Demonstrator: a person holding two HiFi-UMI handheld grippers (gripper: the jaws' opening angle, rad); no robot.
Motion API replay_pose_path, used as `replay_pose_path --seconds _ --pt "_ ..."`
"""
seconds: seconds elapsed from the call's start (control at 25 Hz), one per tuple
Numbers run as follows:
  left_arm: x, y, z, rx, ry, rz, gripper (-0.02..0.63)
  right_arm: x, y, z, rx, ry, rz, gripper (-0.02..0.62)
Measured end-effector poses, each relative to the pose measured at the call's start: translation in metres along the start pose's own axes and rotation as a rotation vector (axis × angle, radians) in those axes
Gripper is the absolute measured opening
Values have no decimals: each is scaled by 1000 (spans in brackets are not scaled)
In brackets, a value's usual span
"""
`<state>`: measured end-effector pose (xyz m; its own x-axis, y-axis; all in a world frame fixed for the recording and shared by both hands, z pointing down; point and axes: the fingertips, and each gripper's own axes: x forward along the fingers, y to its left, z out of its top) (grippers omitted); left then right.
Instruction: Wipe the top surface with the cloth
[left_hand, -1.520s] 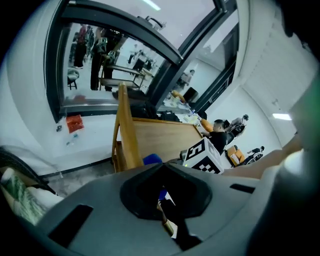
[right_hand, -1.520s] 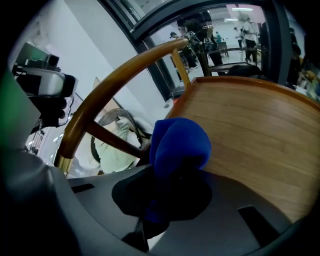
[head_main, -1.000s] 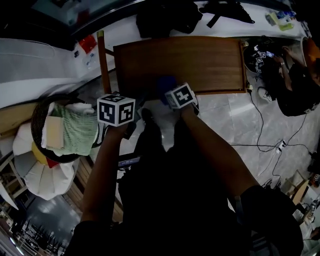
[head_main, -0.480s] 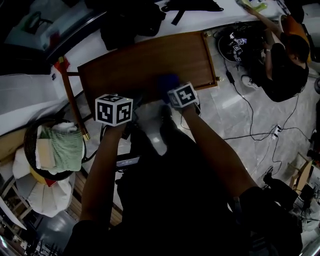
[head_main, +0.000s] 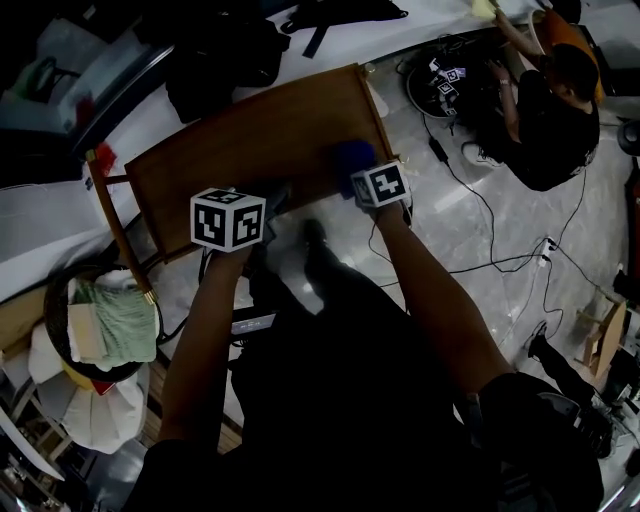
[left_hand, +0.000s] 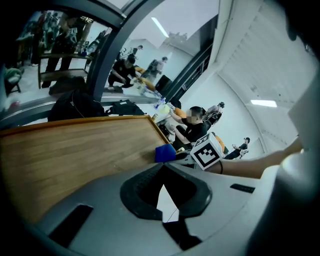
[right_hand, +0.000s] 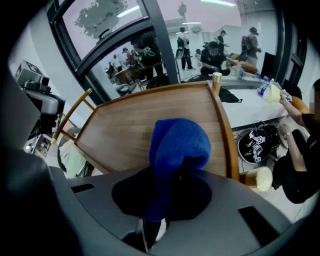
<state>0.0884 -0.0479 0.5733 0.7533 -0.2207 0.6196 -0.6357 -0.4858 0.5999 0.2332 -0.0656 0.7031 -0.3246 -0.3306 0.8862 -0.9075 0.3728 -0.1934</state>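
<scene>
The wooden table top (head_main: 250, 135) lies ahead of me, tilted in the head view. A blue cloth (head_main: 350, 156) rests on its near right part, close to the front edge and the right rim. My right gripper (head_main: 360, 168) is shut on the blue cloth (right_hand: 177, 142), which bulges out above the wood (right_hand: 125, 130). Off the table's near left edge, my left gripper (head_main: 268, 205) holds nothing. In the left gripper view the left gripper (left_hand: 164, 192) looks shut, and beyond the wood (left_hand: 75, 145) show the cloth (left_hand: 164, 152) and the right gripper's marker cube (left_hand: 206, 154).
A round basket (head_main: 60, 300) with a green towel stands on the floor at the left. A person (head_main: 545, 100) sits on the floor past the table's right end, beside a black tub (head_main: 440, 85). Cables (head_main: 480, 230) run over the tiles. Dark bags (head_main: 215, 50) lie on the white counter behind.
The right gripper has slid the cloth rightwards along the table's front part, towards its right end. The head view has turned, so the table now sits further left and tilted.
</scene>
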Motion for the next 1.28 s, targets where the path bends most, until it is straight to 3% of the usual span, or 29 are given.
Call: replay_pose_path --seconds 0.52,0.68,0.8,0.96,1.12,1.28 --pt "-15 -3 7 -13 -52 49 6 -13 -36 -4 39 9 -52 61" --pt "-33 1 8 -33 -92 79 6 -12 -37 0 40 -20 -19 61" --pt "-44 10 6 -102 -125 60 6 -18 -35 4 94 -71 28 61" --pt "-76 33 10 -139 -197 79 6 -35 16 45 58 -181 189 61" --pt "-107 23 37 -56 -288 50 6 -78 85 113 -50 -340 417 63" --pt "-144 -9 64 40 -446 -25 6 -129 161 147 -144 -420 641 61"
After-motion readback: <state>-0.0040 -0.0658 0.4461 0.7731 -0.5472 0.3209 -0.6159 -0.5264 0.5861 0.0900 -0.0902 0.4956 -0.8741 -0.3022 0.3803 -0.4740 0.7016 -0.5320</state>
